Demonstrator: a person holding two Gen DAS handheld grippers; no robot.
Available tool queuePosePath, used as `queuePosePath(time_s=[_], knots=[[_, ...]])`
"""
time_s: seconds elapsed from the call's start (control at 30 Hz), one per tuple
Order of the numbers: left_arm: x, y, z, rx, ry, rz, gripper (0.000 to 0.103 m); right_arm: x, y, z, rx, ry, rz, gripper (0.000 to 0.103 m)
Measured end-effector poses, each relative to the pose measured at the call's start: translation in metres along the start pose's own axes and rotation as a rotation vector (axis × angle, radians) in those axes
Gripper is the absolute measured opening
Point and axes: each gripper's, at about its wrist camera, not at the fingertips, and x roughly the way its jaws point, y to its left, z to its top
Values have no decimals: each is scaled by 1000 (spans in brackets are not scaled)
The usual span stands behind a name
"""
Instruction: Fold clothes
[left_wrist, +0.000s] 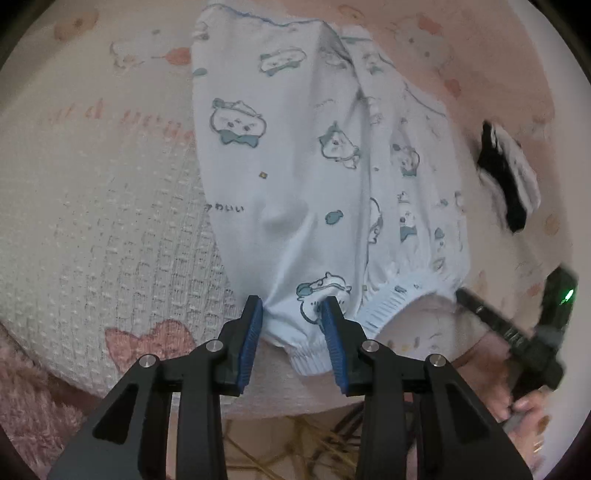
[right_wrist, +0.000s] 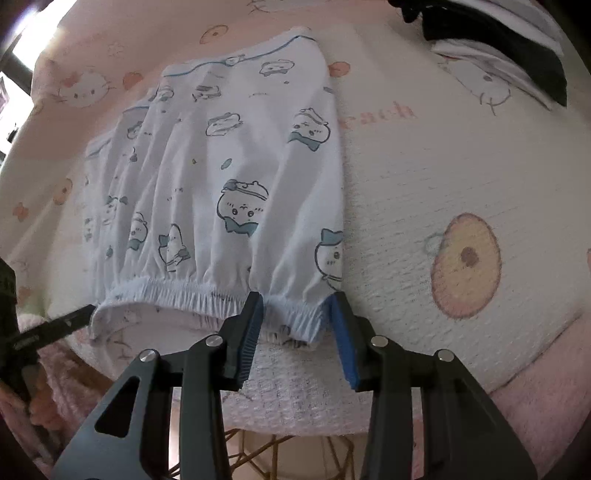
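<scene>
Both grippers sit at the near edge of the bed cover (right_wrist: 424, 192), where the printed white shorts (left_wrist: 295, 177) lie flat, elastic waistband (right_wrist: 173, 290) nearest. The left gripper (left_wrist: 291, 310) stands released, pads apart either side of one waistband corner, not pressing. The right gripper (right_wrist: 297, 306) is likewise let go, straddling the other corner. My read: the cloth was laid square here so the fold lands even
</scene>
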Motion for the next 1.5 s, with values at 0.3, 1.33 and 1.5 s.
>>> queuePosePath(time_s=[0.3,1.33,1.5], knots=[[-1,13,-11,-121,41,-95,42,-31,-34,4,180,-90,154,43],[17,16,-1,-274,-4,-237,33,-13,-18,29,162,-64,144,39],[31,-1,1,-242,23,-250,42,-14,-42,35,289,-63,205,45]])
